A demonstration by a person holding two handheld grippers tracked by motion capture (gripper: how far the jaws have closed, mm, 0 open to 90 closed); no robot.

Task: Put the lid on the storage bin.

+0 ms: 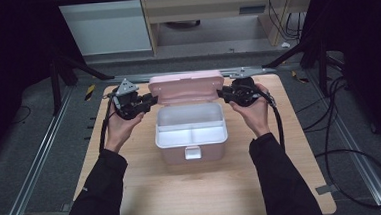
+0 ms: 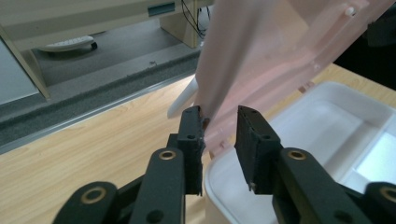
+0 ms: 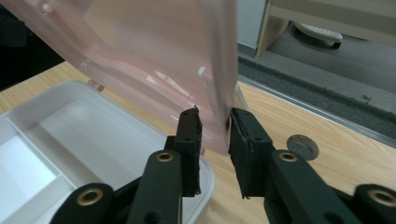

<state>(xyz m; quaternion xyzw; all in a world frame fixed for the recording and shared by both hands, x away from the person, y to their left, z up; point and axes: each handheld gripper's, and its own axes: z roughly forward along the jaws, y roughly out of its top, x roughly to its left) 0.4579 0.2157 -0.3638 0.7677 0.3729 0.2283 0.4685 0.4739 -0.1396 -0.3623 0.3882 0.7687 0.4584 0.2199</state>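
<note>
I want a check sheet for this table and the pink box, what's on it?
Surface: wooden table, bare around the box.
Job's things: pink box, lid raised; white tray inside, looks empty.
Clutter: small round disc on the table.
Grippers: left gripper and right gripper each straddle a lid edge; contact unclear.
Cables: black cables on the floor at right.
Surroundings: grey floor, wooden furniture behind.
</note>
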